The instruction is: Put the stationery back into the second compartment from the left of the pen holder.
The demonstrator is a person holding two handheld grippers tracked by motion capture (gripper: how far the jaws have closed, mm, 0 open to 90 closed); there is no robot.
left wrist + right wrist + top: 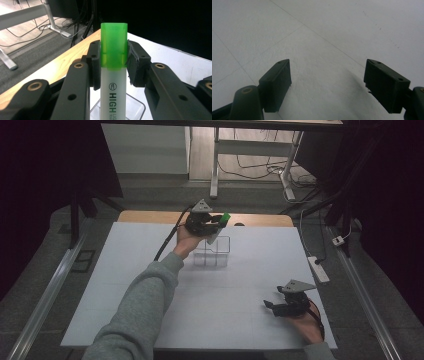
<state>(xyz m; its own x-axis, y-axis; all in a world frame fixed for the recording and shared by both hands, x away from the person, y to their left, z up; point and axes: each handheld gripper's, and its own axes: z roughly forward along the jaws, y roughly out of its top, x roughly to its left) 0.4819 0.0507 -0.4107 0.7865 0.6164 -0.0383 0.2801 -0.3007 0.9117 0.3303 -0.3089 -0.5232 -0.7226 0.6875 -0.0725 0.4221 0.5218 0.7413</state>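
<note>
left gripper [113, 65]: both pads clamped on a highlighter [113, 82], right at the seam where the green cap [114, 45] meets the white barrel

highlighter spot: held up over the clear organizer [212, 252] at the far side of the table [250, 270], cap end pointing up and away

handling: light, stiff plastic, kinda slick imo, so gripping the barrel beats the cap, which could pop off

right gripper [286, 307]: 2 jaws spread wide, nothing in them, parked near the front right corner of the white sheet

Left hand-held gripper [216, 222]: clamps green-capped highlighter [222, 221] above clear plastic organiser [214, 252], far side of white table [150, 285]. Right hand-held gripper [272, 305]: jaws apart, near edge, nothing held.
</note>
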